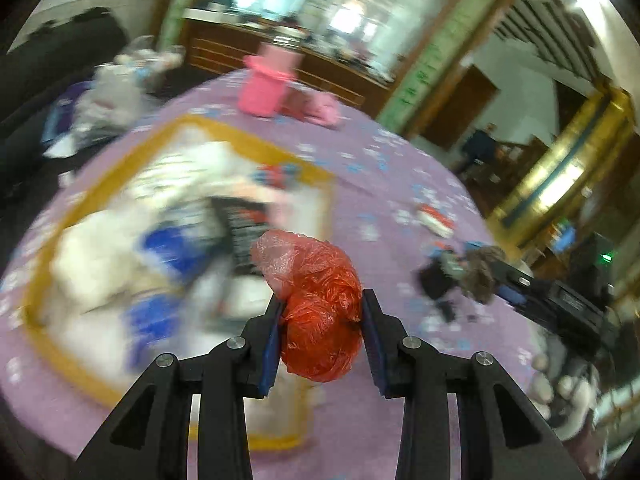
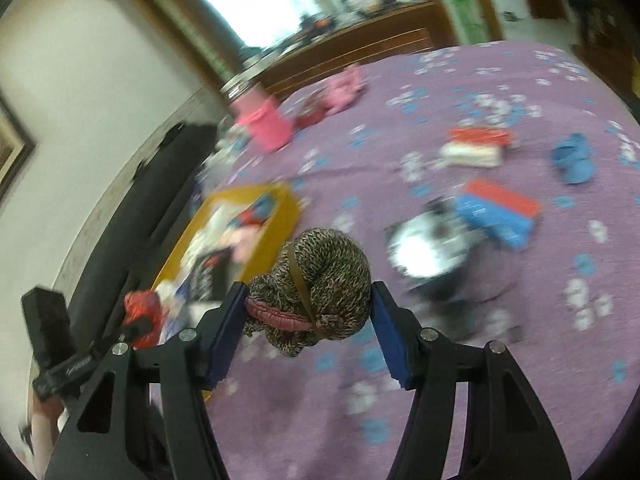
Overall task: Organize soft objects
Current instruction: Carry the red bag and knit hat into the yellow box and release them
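Between the left gripper's [image 1: 322, 312] clenched jaws sits a crumpled red plastic bag [image 1: 316, 312]; the right gripper [image 2: 308, 304] clamps a brown knitted bundle [image 2: 320, 296], yellow-rimmed tray [image 2: 288, 200] beyond.

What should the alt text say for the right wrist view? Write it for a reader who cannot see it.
The right gripper holds a rolled brown knitted bundle above a purple flowered tablecloth. A yellow-rimmed bin packed with soft items sits behind to the left, with folded cloths and a blue item scattered to the right. The picture is blurred.
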The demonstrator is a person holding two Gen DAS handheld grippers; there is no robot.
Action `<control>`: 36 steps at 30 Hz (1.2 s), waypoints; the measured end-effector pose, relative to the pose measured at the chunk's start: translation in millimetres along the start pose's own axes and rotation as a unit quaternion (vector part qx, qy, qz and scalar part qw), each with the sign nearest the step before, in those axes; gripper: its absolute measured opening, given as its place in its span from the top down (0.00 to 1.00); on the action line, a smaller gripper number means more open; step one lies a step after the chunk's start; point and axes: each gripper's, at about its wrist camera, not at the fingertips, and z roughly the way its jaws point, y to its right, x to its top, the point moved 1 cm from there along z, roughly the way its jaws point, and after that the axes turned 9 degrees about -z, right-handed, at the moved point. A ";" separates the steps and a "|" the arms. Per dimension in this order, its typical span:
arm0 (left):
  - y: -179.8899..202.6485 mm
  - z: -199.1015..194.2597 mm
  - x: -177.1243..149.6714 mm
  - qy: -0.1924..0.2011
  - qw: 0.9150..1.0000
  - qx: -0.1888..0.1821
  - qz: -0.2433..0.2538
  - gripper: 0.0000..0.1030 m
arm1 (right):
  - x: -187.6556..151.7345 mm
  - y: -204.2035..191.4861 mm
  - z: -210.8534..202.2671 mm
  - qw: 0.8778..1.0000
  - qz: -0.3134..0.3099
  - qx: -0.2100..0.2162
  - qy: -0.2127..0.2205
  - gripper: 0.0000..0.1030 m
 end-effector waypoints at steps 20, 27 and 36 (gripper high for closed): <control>-106.5 -31.3 -5.6 0.008 0.988 0.130 -0.081 0.66 | -46.2 -174.9 139.2 0.953 -0.234 0.048 -0.184 0.41; -106.8 -9.5 2.1 0.011 0.988 0.144 -0.059 0.63 | -36.9 -165.7 167.7 0.948 -0.246 -0.019 -0.202 0.41; -106.0 -4.0 -0.7 0.016 0.988 0.149 -0.040 0.53 | -26.5 -164.6 168.3 0.948 -0.249 -0.057 -0.188 0.41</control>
